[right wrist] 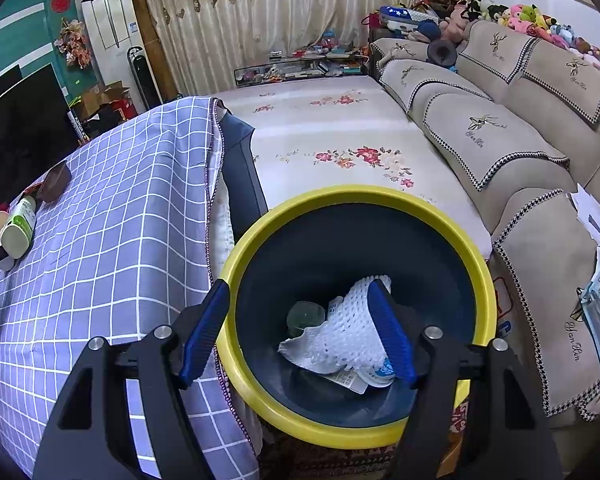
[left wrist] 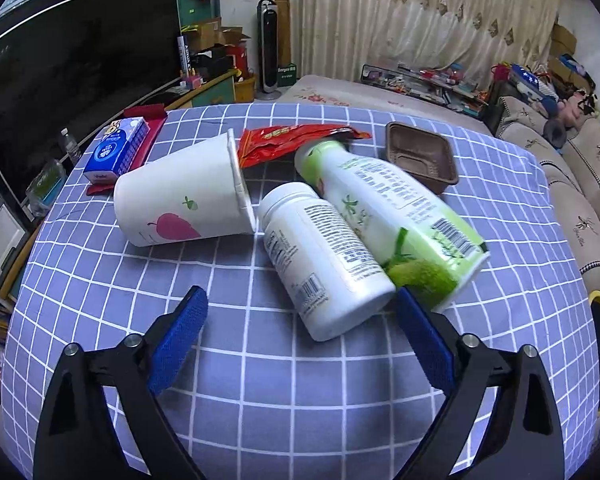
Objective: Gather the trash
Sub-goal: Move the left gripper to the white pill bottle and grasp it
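In the left wrist view my left gripper [left wrist: 300, 300] is open just above the checked tablecloth [left wrist: 260, 380], with the base of a lying white pill bottle [left wrist: 324, 260] between its blue pads. A green and white drink bottle [left wrist: 388, 216] lies against it. A tipped white paper cup [left wrist: 184, 196], a red wrapper [left wrist: 296, 140] and a brown plastic tray [left wrist: 422, 158] lie behind. In the right wrist view my right gripper [right wrist: 300, 300] is open and empty over the yellow-rimmed dark bin [right wrist: 352, 200], which holds white foam netting [right wrist: 340, 336] and other scraps.
A blue tissue pack [left wrist: 118, 148] and a red flat item [left wrist: 148, 120] lie at the table's far left. The bin stands on the floor off the table's right edge [right wrist: 216, 184]. A sofa [right wrist: 500, 140] and a floral mattress [right wrist: 340, 140] lie beyond.
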Demonstrator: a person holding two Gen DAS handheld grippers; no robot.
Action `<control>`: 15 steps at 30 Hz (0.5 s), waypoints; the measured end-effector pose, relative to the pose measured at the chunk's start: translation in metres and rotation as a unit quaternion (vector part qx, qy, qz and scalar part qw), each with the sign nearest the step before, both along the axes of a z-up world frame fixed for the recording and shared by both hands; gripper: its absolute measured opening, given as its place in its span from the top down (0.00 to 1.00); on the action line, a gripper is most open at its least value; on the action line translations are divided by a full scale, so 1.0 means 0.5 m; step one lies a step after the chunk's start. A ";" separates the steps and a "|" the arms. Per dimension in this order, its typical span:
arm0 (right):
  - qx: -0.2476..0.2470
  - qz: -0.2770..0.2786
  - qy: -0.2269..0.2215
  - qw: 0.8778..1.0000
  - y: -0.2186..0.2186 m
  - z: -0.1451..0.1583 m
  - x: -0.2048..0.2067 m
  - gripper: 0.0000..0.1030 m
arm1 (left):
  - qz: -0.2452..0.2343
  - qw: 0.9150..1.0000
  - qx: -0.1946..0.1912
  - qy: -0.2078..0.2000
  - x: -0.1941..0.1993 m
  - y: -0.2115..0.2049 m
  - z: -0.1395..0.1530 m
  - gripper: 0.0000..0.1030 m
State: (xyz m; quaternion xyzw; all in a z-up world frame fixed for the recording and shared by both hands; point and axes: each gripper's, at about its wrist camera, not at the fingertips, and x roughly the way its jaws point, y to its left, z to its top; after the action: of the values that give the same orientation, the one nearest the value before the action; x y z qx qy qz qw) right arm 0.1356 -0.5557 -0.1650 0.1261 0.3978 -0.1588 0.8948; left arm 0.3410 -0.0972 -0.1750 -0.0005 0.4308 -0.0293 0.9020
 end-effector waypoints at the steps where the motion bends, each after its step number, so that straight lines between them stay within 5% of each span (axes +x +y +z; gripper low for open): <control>1: 0.000 0.001 0.001 1.000 0.001 -0.002 0.002 0.34 | 0.000 1.000 0.001 0.000 0.003 0.003 -0.001 0.11; 15: 0.001 0.013 0.003 1.000 0.014 -0.001 0.018 0.33 | 0.016 1.000 0.002 -0.005 0.022 0.029 0.008 0.11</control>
State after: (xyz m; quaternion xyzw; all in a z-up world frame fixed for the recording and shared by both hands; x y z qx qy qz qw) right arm 0.1446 -0.5489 -0.1656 0.1215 0.4026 -0.1466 0.8953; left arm 0.3519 -0.0827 -0.1707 -0.0058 0.4267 -0.0138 0.9043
